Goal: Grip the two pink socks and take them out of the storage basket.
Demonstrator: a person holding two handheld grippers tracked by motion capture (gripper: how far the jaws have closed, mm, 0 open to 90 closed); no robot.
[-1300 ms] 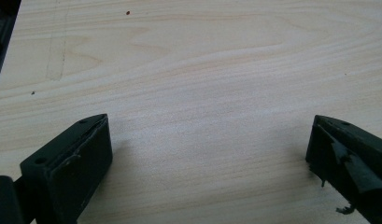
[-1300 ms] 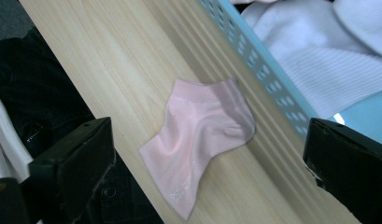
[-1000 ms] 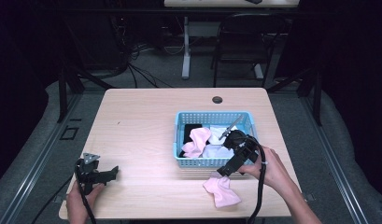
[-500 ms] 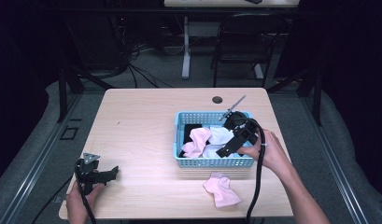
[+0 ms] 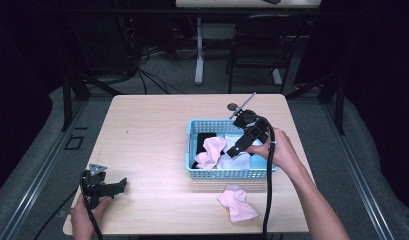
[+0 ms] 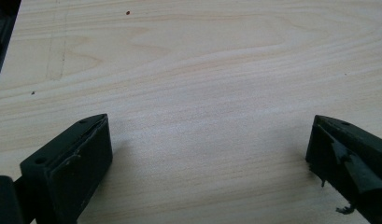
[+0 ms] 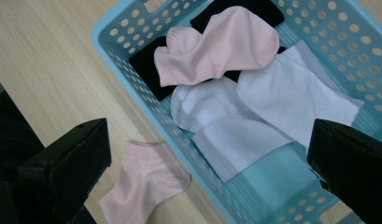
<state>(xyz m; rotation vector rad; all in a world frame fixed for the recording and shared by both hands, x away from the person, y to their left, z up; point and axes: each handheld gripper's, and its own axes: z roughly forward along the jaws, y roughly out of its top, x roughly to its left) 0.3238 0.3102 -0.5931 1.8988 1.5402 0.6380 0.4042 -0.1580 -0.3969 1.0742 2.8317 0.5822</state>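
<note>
A light blue perforated basket (image 5: 227, 173) (image 7: 128, 56) stands right of the table's middle. In it lie a pink sock (image 5: 212, 151) (image 7: 216, 46), white socks (image 7: 277, 102) and a black sock (image 7: 149, 65). Another pink sock (image 5: 235, 202) (image 7: 144, 179) lies on the table just in front of the basket. My right gripper (image 5: 237, 145) (image 7: 207, 154) hovers above the basket's right half, open and empty. Over bare wood at the front left corner, my left gripper (image 5: 117, 186) (image 6: 209, 154) is open and holds nothing.
The light wood table (image 5: 152, 135) has free room across its left and far parts. A small dark round object (image 5: 232, 106) lies near the far edge behind the basket. A chair (image 5: 257, 45) and a table leg (image 5: 198, 50) stand beyond on the dark floor.
My right gripper has let go of a pink sock, which stays on the table in front of the basket, and has moved back up over the basket. The left gripper has not moved.
</note>
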